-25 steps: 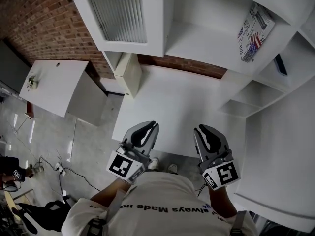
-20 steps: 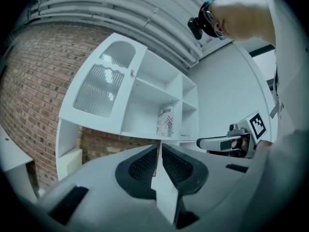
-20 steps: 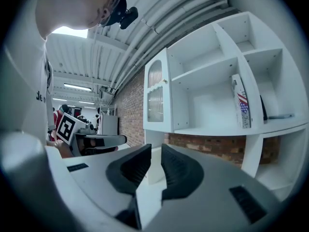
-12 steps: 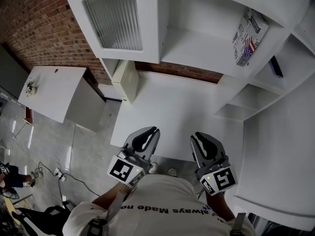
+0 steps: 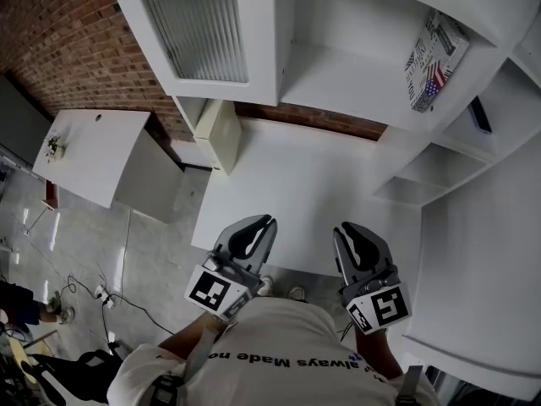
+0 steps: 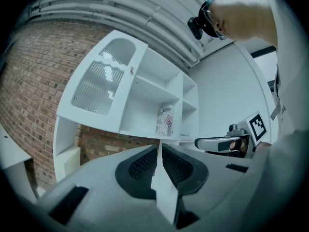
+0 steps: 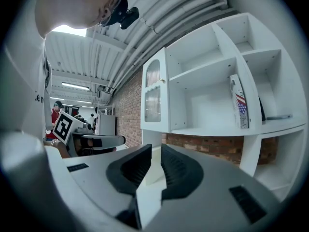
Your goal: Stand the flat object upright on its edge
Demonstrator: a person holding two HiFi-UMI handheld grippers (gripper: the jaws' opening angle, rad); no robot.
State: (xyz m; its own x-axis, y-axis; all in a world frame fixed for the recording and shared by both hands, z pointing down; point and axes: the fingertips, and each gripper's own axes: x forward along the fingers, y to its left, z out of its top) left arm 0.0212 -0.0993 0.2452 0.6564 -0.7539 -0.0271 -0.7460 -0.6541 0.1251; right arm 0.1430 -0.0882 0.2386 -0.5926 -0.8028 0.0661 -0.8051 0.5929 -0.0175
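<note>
Little has shifted since a second ago: both grippers hang over the near edge of the white desk [image 5: 313,184] much as before, and the printed box has stayed on its shelf. The left gripper [image 5: 254,223] has its jaws pressed fully together with nothing between them. The right gripper [image 5: 352,231] shows only a sliver of a gap, likewise empty.

The flat printed box [image 5: 437,57], marked with a flag pattern, stands upright on its edge in an open compartment of the white shelf unit [image 5: 338,66] above the far right of the desk. It is close beside that compartment's right wall, well apart from either gripper. One compartment further right of the desk lies a thin dark item [image 5: 479,112], too small to identify.

Above the desk's far left hangs a cabinet door [image 5: 199,28] with ribbed glass. A red brick wall [image 5: 68,41] runs behind the desk. Left of the desk stands a second white table [image 5: 93,146] on a grey floor [image 5: 93,244], where loose cables [image 5: 110,294] trail.
</note>
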